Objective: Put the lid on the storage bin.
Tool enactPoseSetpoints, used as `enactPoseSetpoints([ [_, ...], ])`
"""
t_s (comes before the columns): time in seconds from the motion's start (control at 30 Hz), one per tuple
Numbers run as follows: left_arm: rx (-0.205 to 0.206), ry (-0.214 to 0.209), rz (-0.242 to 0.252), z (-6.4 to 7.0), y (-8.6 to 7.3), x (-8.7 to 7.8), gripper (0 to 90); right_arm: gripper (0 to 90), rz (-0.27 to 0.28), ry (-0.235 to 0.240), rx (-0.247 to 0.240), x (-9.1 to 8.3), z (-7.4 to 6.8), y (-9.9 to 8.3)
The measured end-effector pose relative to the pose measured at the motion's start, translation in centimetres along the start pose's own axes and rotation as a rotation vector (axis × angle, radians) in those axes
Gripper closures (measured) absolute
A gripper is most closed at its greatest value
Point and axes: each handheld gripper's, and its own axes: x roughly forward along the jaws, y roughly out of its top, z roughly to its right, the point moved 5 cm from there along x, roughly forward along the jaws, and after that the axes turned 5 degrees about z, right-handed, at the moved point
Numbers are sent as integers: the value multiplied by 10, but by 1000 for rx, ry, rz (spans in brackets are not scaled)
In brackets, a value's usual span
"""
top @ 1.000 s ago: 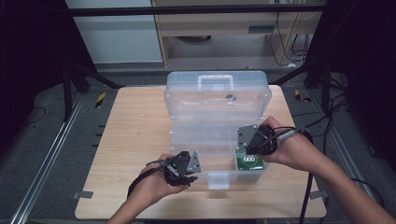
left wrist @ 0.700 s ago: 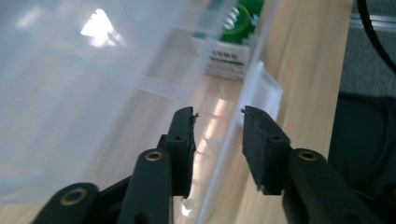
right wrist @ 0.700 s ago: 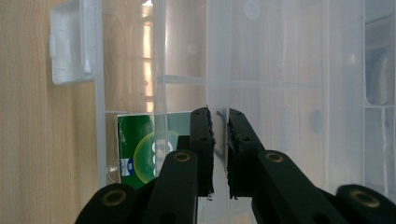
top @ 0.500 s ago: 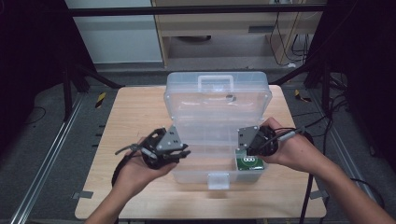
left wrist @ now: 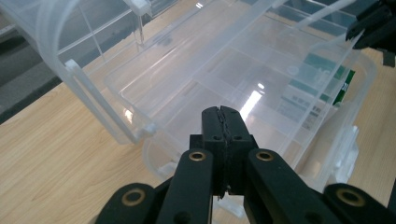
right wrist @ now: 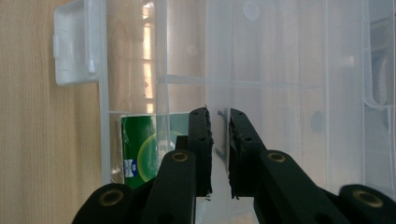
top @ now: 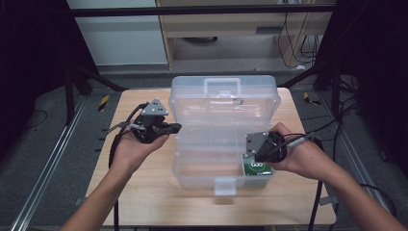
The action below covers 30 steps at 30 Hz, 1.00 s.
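A clear plastic organiser box (top: 192, 166) stands open on the wooden table (top: 144, 192), its lid (top: 223, 108) raised at the back. A green packet (top: 257, 169) lies in its front right compartment, and shows again as the green packet (right wrist: 140, 144) beside the jaws. My left gripper (top: 174, 127) is held in the air at the box's left side; its jaws are pressed shut with nothing between them (left wrist: 222, 112). My right gripper (top: 254, 155) sits at the box's right side above the packet, jaws closed on a thin clear tray wall (right wrist: 218, 116).
The box's front latch (top: 225, 185) hangs over the table's near side. A carrying handle (top: 222, 83) tops the lid. Bare wood lies left and in front of the box. Dark frame posts and cables (top: 337, 120) surround the table. The other gripper (left wrist: 373, 28) shows far off.
My left gripper has risen from the table's front, beside the box's near left corner, and moved back along the box's left side. The right gripper and the box have stayed put.
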Motion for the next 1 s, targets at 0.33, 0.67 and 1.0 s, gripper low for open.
enactPoseSetpoints([
  [0.33,-74,11,25,-15,11,2,898,810,-1,-3,-1,1,-3,-1],
  [0.67,-116,32,33,-25,15,0,899,807,0,0,-1,1,-4,-1],
  [1.0,-157,46,49,-35,12,-5,900,805,0,3,2,2,-5,-1],
])
